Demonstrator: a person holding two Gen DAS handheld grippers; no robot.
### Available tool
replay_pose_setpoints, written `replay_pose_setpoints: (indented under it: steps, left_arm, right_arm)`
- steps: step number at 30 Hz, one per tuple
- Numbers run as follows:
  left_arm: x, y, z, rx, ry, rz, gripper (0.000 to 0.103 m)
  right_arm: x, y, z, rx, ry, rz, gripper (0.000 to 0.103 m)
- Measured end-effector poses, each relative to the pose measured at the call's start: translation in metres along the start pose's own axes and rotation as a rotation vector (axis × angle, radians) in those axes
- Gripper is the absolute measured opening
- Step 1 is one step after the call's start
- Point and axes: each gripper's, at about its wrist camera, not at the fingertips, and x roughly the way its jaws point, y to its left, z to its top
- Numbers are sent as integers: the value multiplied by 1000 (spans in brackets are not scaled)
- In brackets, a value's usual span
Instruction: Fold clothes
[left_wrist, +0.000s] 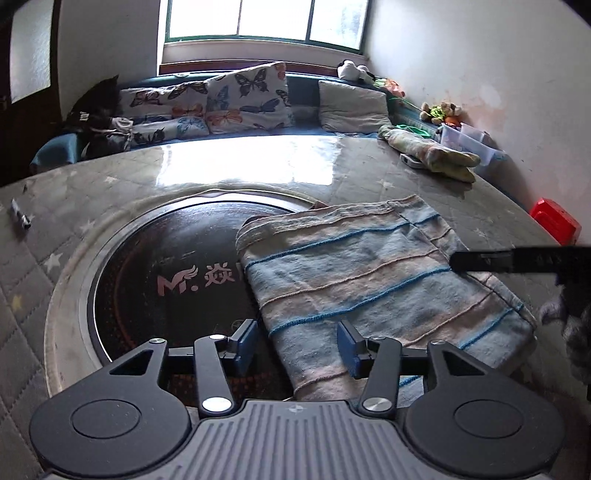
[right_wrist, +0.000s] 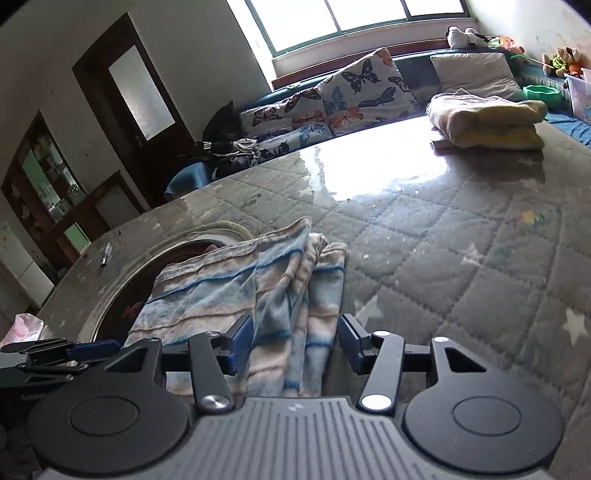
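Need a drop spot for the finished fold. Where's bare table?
Free: quilted table cover between the striped towel and the folded yellow cloth. Also the left strip past the round cooktop, apart from a small pen. Crowded: the far right corner with clear bins and toys.

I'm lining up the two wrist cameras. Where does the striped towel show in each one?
Left wrist: striped towel centre-right, partly over the black round plate.
Right wrist: striped towel lower centre, running between the claw's fingers.
Shared landmark: butterfly pillow under the window.
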Motion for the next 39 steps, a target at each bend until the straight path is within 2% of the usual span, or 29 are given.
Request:
replay_pose_setpoints:
  steps: [7, 11, 12, 13, 16, 19, 22, 26, 32, 39]
  left_arm:
    - [6, 6, 0, -74, 31, -9, 51]
    - [7, 7, -1, -83, 36, -21, 49]
    - [7, 8, -1, -86, 33, -23, 49]
    - [8, 8, 0, -90, 32, -23, 45]
    - [9, 10, 2, -112, 37, -39, 31]
    - [7, 10, 3, -108, 29, -40, 16]
    - [1, 6, 7, -100, 15, -44, 10]
    - [-10, -8, 17, -64, -22, -62, 9]
    - [-19, -43, 40, 17, -78, -95, 9]
    - [-16, -92, 67, 98, -128, -131, 9]
  right_arm:
    - [-4, 8, -8, -12, -3, 5, 47]
    - [-4, 12, -11, -17, -8, 3, 47]
    - [-4, 13, -12, -20, -9, 5, 45]
    - [-4, 15, -13, -22, -8, 10, 36]
    - [-4, 16, -16, -12, -16, 25, 25]
    - [-9, 15, -18, 9, -40, 39, 18]
    - [-18, 19, -18, 6, -65, 47, 16]
    - [-37, 23, -13, -11, -114, 56, 16]
    - [-71, 20, 5, -56, -186, 8, 15]
    - [-108, -2, 27, -74, -259, -78, 15]
